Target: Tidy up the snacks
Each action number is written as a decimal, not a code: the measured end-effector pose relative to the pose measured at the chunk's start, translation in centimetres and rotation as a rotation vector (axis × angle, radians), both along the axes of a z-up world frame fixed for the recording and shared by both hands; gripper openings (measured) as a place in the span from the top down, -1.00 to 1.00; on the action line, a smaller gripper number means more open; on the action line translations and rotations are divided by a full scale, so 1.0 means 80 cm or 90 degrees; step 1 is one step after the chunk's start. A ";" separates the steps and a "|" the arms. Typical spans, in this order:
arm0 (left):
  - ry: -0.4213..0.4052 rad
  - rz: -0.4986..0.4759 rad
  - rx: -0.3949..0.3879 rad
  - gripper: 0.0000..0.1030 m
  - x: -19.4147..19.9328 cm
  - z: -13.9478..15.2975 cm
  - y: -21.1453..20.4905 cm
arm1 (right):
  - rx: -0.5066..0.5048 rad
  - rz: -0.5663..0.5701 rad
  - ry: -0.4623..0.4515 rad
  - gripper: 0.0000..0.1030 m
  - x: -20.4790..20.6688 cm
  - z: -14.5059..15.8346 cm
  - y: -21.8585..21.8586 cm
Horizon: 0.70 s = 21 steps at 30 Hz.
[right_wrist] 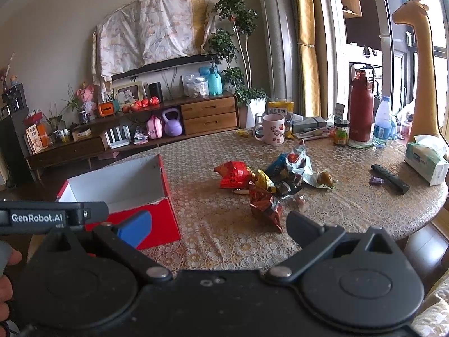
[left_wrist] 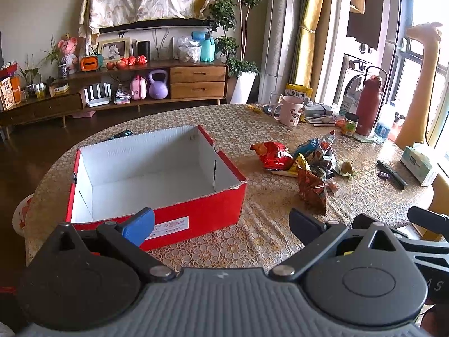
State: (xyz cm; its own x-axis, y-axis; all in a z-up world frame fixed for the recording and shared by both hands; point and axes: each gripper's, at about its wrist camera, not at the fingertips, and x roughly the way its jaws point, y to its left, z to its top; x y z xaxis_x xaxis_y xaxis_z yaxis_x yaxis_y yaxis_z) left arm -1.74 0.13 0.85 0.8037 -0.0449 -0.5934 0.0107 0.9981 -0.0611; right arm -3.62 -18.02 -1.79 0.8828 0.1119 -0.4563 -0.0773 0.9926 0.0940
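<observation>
- Above the near table edge, the left gripper point(left_wrist: 221, 221) hangs with fingers spread wide, holding nothing
- Just beyond its blue pad sits the red cardboard box point(left_wrist: 196, 213), white inside, with nothing in it
- Right of the box, the right gripper point(right_wrist: 219, 224) is likewise spread and unladen
- Ahead of it, the snack packets point(right_wrist: 263, 205) lie heaped on the lace-patterned tablecloth point(right_wrist: 224, 241), apart from the box
- Farther back stand a pink mug point(right_wrist: 272, 132) and a red flask point(right_wrist: 360, 106)

The left tool point(left_wrist: 221, 223) is held level with its jaws spread wide and nothing between them. The right tool point(right_wrist: 219, 224) is likewise held wide apart and empty. A hand point(right_wrist: 7, 278) is seen at the right wrist view's left edge.
</observation>
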 end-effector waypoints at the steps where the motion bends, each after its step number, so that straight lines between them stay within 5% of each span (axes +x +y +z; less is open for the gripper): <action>1: 0.000 0.000 0.001 -0.99 0.000 0.000 0.000 | -0.001 0.000 0.000 -1.00 0.000 0.000 0.000; 21: -0.058 -0.039 0.039 -0.99 0.038 0.006 -0.030 | -0.031 -0.013 -0.023 -1.00 0.038 -0.004 -0.035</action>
